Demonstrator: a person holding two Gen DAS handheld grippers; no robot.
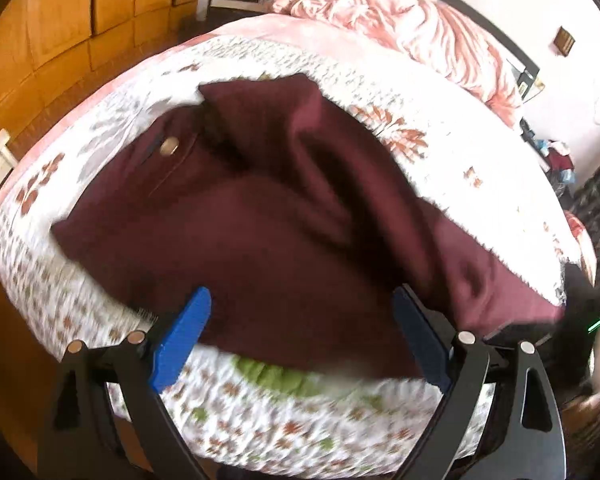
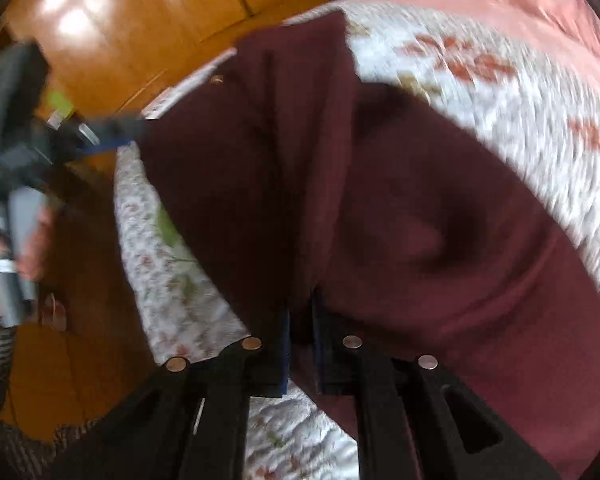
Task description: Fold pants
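Dark maroon pants (image 1: pixel 284 216) lie bunched on the floral bed cover (image 1: pixel 460 152), with a brass waist button (image 1: pixel 169 146) at the left. My left gripper (image 1: pixel 300 336) is open, its blue fingers (image 1: pixel 184 336) spread over the near edge of the pants, holding nothing. In the right wrist view the pants (image 2: pixel 420 220) fill the middle. My right gripper (image 2: pixel 300 328) is shut on a fold of the maroon cloth, which rises between its blue pads. The left gripper (image 2: pixel 100 136) shows at the left of that view, by the pants' edge.
A crumpled pink blanket (image 1: pixel 400 20) lies at the far side of the bed. Wooden cabinets (image 1: pixel 100 8) and wooden floor (image 2: pixel 100 60) lie beyond the bed's left edge. Clutter (image 1: pixel 556 156) sits on the floor at the right.
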